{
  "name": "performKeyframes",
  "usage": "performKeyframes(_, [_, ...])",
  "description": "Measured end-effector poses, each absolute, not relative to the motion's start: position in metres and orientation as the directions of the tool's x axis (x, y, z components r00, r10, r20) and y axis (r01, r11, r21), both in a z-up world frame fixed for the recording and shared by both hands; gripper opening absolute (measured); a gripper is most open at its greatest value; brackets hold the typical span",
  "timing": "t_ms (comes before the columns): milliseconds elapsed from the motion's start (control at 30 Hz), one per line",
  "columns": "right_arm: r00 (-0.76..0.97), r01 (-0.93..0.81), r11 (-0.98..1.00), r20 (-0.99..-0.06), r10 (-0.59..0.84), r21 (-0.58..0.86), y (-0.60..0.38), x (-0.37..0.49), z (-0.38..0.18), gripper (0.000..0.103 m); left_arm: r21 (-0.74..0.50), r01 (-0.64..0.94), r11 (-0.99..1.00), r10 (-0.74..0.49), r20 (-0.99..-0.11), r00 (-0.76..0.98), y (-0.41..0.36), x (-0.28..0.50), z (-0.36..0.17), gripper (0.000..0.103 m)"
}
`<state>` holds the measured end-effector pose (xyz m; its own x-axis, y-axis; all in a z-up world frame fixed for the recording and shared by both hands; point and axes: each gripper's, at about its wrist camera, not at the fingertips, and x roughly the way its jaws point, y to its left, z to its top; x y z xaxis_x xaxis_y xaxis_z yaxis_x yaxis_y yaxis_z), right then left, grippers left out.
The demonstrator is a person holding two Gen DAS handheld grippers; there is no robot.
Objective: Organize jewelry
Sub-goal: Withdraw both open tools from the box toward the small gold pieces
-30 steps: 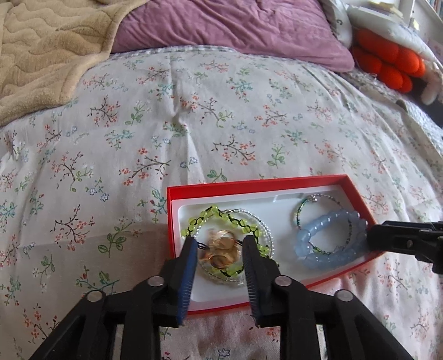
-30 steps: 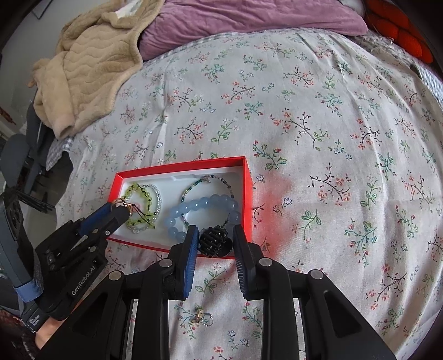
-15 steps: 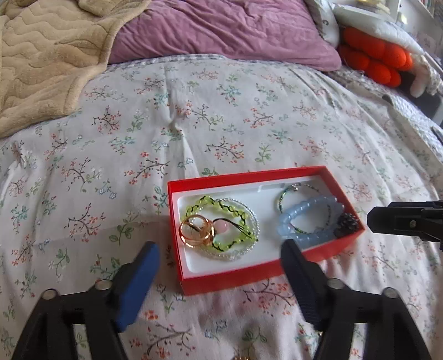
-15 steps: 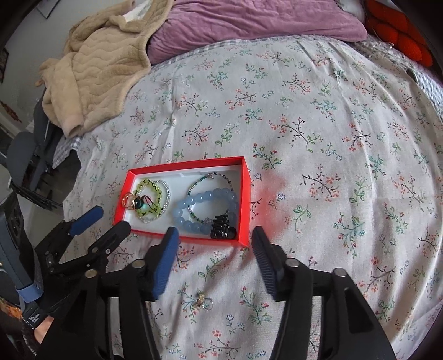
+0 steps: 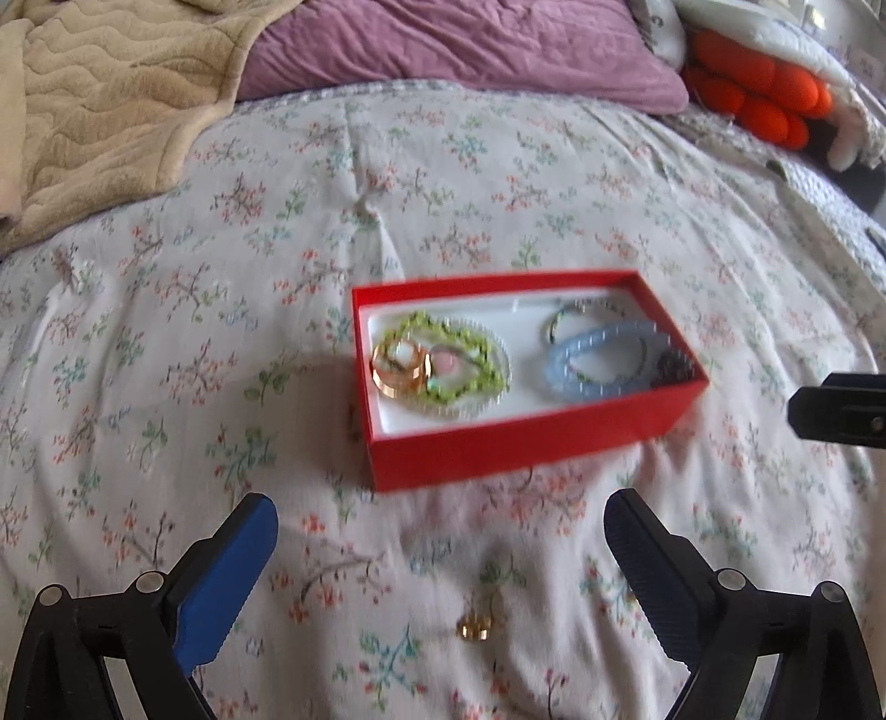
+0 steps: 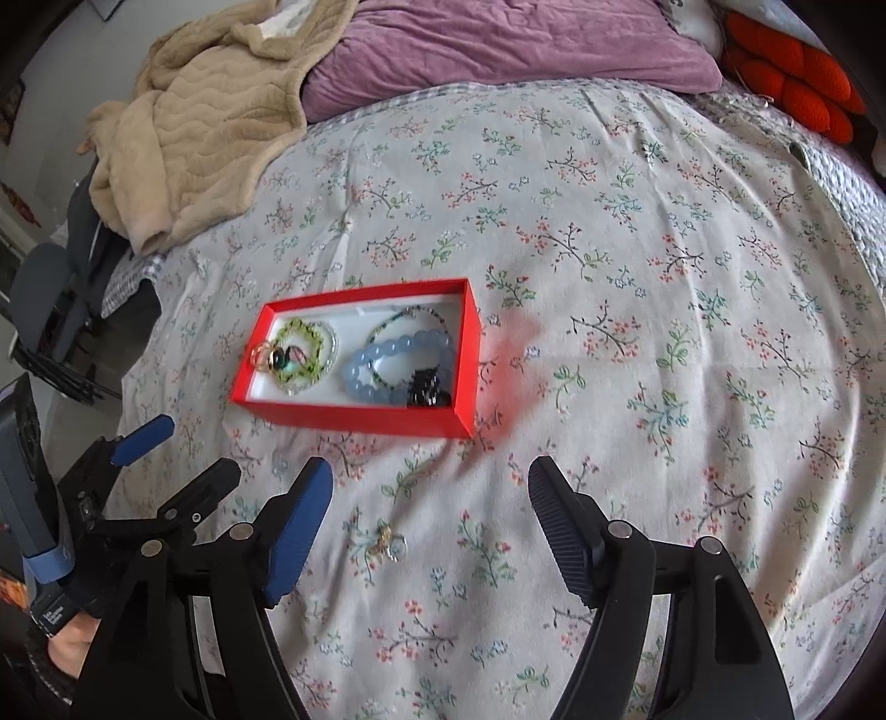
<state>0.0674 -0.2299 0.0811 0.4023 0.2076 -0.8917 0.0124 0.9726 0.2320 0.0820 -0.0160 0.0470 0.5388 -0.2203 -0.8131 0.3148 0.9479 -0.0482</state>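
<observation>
A red box [image 5: 531,437] [image 6: 354,412] with a white lining lies on the flowered bedspread. Inside are gold rings [image 5: 400,365] on a green beaded bracelet [image 5: 454,354] at the left, a pale blue bead bracelet [image 5: 598,360] [image 6: 387,354] and a dark clip [image 6: 426,387] at the right. A small gold piece of jewelry [image 5: 475,628] [image 6: 387,541] lies loose on the bedspread in front of the box. My left gripper [image 5: 440,531] hangs above it, its jaws still opening with nothing between them. My right gripper [image 6: 429,493] is likewise opening and holds nothing.
A beige blanket [image 6: 205,122] and a purple pillow [image 6: 498,44] lie at the head of the bed. An orange plush thing [image 5: 764,94] sits at the far right. The bed's left edge [image 6: 127,310] drops to dark furniture.
Both grippers let go of the jewelry inside the box, spread their jaws wide and drew back toward the near side of the bed. The rings and dark clip now rest in the box.
</observation>
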Motion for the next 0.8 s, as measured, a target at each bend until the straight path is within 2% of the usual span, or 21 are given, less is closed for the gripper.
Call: performKeyframes(800, [0.315,-0.039,0.996,-0.945,0.092,0.084,-0.214,0.010,0.039,0.076,-0.028,0.321,0.947,-0.177,-0.878,0.444,0.007,0.035,0.009,0.098])
